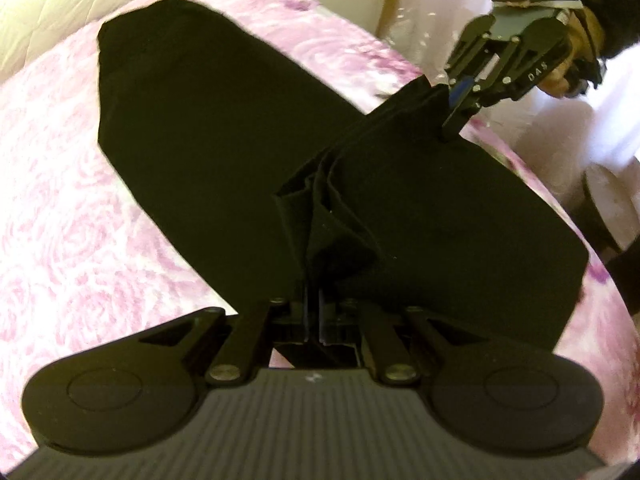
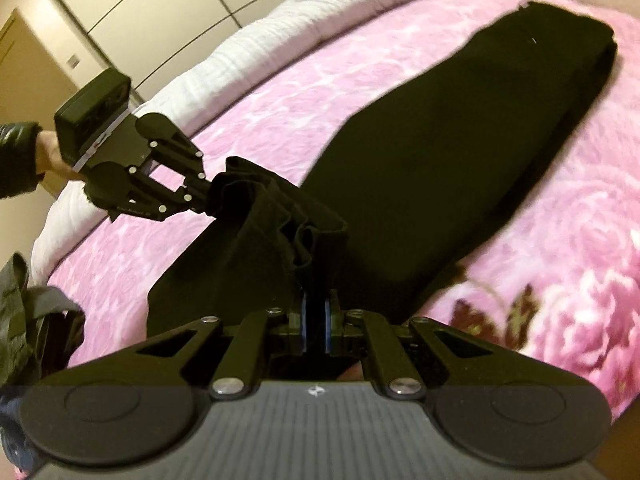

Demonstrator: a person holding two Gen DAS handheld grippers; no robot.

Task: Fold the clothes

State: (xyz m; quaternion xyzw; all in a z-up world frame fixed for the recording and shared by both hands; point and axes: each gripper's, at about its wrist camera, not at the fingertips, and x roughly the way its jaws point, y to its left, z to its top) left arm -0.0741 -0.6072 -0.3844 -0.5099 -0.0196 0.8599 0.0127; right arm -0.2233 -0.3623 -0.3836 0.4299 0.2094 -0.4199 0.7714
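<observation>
Nearest the lens in the left wrist view, the left gripper (image 1: 314, 312) is being held clamped on a bunched edge of the long black soft-fabric garment (image 1: 224, 128), several layers being pinched together between its closed fingers. The same is being done by the right gripper (image 2: 316, 312), whose blue-lined pads (image 2: 305, 320) are being pressed onto the other corner of that raised edge.

Between the two grips the cloth is being slackly held up in loose pleats, so the garment is being judged light, limp and without stiffness; the pleats are likely to slide apart unless all layers are kept pinched. The hemmed corners, where the fabric is thickest, are being judged the safest places to be taken.

Beyond, the rest of the garment is being left lying flat in a long narrow strip on the pink rose-patterned plush bedspread (image 2: 400, 60), stretching away toward a white quilted duvet (image 2: 320, 12) at the far side.
</observation>
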